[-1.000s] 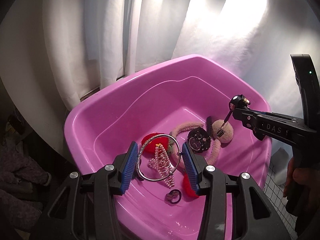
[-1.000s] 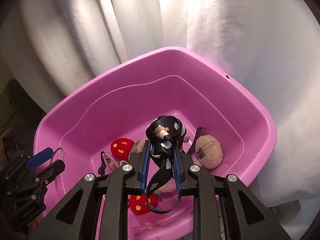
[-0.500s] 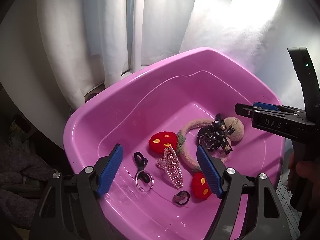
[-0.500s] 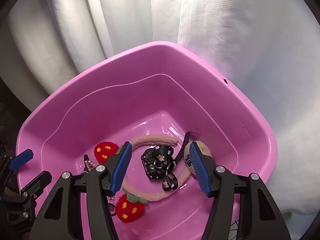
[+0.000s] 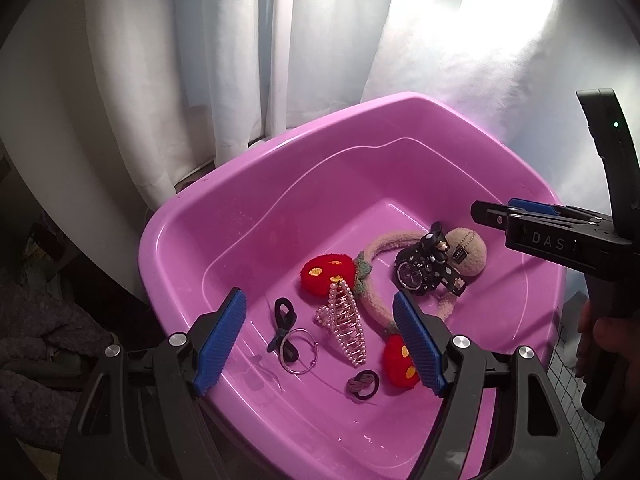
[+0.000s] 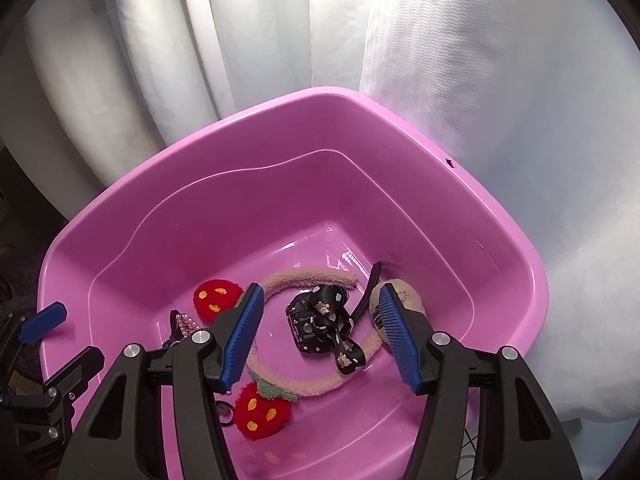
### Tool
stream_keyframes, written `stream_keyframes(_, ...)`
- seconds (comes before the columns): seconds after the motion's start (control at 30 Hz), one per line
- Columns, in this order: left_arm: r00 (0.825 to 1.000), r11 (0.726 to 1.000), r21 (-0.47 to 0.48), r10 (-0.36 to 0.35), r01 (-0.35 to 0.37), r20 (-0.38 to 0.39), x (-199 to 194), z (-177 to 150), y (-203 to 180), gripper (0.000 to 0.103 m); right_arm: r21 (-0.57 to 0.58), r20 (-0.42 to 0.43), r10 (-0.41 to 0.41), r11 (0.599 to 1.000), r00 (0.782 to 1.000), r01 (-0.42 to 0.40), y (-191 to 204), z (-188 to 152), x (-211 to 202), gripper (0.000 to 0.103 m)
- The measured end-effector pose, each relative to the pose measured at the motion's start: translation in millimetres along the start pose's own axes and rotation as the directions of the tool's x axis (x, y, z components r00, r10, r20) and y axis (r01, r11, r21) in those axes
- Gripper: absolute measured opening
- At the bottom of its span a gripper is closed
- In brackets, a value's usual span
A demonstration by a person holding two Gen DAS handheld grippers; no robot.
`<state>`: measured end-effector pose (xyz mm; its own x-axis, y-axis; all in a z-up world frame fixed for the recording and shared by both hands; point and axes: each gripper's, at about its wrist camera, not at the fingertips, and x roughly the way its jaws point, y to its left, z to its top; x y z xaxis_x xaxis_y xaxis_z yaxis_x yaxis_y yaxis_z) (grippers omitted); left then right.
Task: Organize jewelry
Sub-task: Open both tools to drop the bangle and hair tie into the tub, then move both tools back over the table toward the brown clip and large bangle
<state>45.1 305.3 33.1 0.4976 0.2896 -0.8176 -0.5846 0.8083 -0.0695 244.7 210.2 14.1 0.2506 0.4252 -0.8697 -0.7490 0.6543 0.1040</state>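
Note:
A pink plastic tub [image 5: 248, 184] [image 6: 280, 116] holds the jewelry. In it lie a silver bangle [image 5: 298, 350], a pearl hair claw [image 5: 346, 328], a fuzzy headband with red strawberries [image 5: 328, 276] [image 6: 312, 280], a black watch [image 5: 412, 276] [image 6: 306, 328], a black patterned strap [image 6: 340, 344], a beige plush ball [image 5: 468, 256], and black hair ties [image 5: 362, 386]. My left gripper [image 5: 320, 340] is open and empty above the bangle and claw. My right gripper [image 6: 320, 336] is open and empty above the watch and strap; it also shows in the left wrist view [image 5: 532, 224].
White curtains [image 5: 320, 40] [image 6: 440, 60] hang behind the tub. Dark clothing [image 5: 36, 340] lies to the left of the tub. A white wire grid [image 5: 568, 356] shows at the right, below the tub's rim.
Both grippers opened. The left let the silver bangle fall into the tub; the right let the black strap fall by the watch. Both have since pulled up and back.

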Motion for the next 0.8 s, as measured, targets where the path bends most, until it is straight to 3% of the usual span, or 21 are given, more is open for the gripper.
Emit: stream_keyframes(0.8, 0.995, 0.999, -0.004, 0.046, -0.046, 0.085, -71.5, -41.1, -21.2, 0.077, -0.083, 0.120, 0.058, 0.995, 0.991, -0.048, 14.1, -40.0, -95.0, 0.058)
